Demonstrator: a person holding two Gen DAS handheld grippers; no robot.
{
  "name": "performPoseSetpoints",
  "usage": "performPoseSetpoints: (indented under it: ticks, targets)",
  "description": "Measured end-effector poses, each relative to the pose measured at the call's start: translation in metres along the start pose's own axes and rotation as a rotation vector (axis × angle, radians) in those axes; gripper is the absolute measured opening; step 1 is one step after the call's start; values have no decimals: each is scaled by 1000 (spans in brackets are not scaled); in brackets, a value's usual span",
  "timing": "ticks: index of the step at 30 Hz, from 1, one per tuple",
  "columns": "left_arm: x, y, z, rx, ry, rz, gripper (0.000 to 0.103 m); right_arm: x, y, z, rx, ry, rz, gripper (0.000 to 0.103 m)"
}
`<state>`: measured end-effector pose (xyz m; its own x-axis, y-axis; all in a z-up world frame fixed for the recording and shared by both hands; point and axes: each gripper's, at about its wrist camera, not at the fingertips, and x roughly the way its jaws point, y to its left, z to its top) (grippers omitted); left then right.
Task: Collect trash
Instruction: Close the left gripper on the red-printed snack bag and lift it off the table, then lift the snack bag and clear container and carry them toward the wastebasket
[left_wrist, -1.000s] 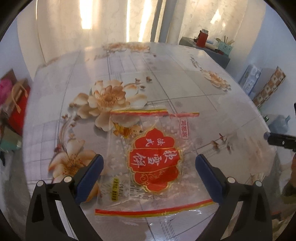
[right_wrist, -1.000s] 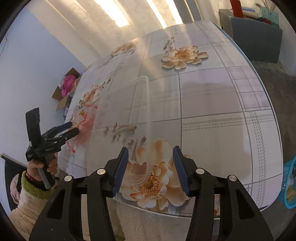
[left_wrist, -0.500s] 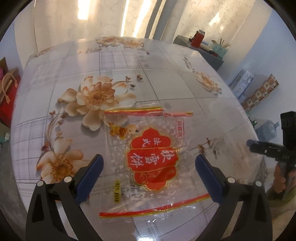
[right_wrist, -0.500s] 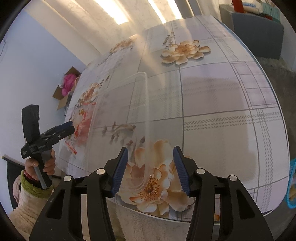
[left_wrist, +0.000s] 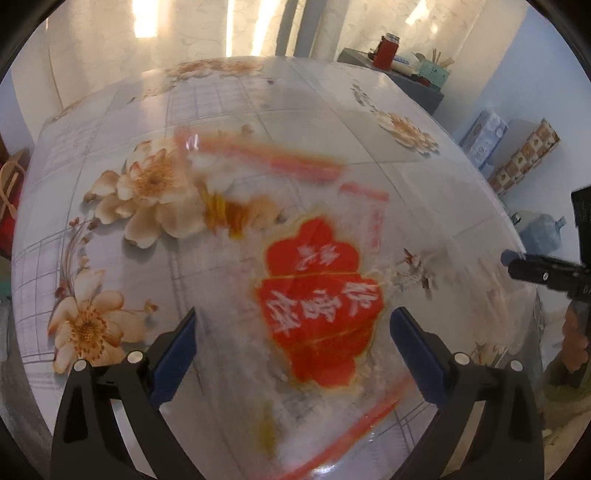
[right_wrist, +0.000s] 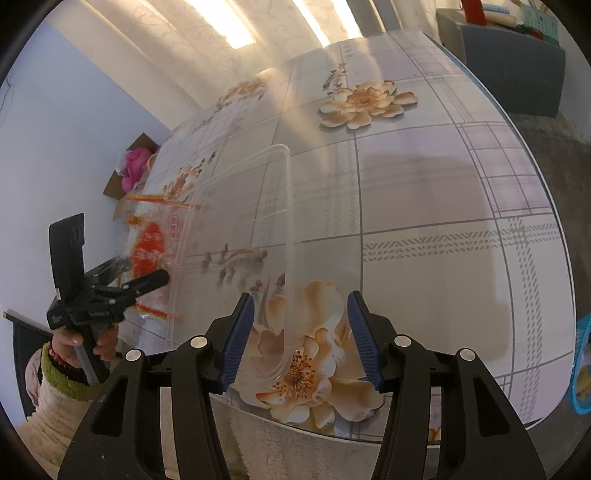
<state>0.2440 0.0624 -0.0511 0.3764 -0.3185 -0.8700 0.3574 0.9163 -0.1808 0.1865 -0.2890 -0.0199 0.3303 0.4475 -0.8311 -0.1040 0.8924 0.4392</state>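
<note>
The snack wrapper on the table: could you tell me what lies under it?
Under the snack wrapper the floral tablecloth shows through its clear film; its red label hides what is beneath.

Clear snack wrapper (left_wrist: 310, 295), red label, red-yellow edge stripes, flat on table, blurred.

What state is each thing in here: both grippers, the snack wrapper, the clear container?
left gripper: open, fingers either side of the wrapper.
right gripper: open, straddling the container's rim.
snack wrapper: empty, ungripped, blurred.
clear container: lidless, on the table.
</note>
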Motion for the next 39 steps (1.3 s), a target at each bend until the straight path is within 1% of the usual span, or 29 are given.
performPoseSetpoints:
  ticks: [2, 4, 12, 14, 15, 17, 18, 20, 21, 23, 25, 28, 30, 32, 39]
  targets:
    - [3, -12, -3, 51, 3, 45, 97, 0, -1, 0, -3, -2, -3, 51]
    - [5, -17, -4, 63, 2, 62, 97, -1, 0, 0, -4, -4, -6, 51]
    - [5, -18, -5, 28, -16, 82, 96, -3, 3, -1, -10, -12, -18, 51]
    - [3, -18, -7, 23, -24, 75, 88, -3, 4, -1, -12, -14, -21, 51]
    - [1, -18, -8, 17, -30, 72, 86, -3, 4, -1, -12, -15, -24, 51]
    - [-3, -17, -10, 3, -40, 64, 73, -3, 4, -2, -13, -16, -29, 51]
    - [-5, -16, -11, -7, -44, 54, 70, -3, 5, -2, -14, -16, -30, 51]
    - [-8, -16, -13, -19, -50, 45, 57, -2, 6, -2, -15, -18, -33, 51]
    - [-9, -16, -14, -26, -55, 36, 53, -2, 7, -2, -15, -20, -35, 51]
    - [-12, -15, -15, -39, -63, 24, 41, -2, 7, -2, -14, -24, -39, 51]
    - [-14, -16, -16, -49, -69, 17, 33, -3, 7, -2, -13, -27, -39, 51]
    - [-18, -16, -18, -68, -84, 0, 24, -3, 7, -1, -16, -32, -45, 44]
    - [-22, -15, -21, -84, -95, -16, 20, -2, 8, -1, -15, -33, -47, 36]
    - [-25, -15, -23, -94, -110, -32, 16, -1, 10, -1, -19, -32, -52, 30]
    - [-36, -14, -35, -105, -137, -58, 12, 4, 14, -1, -37, -34, -95, 9]
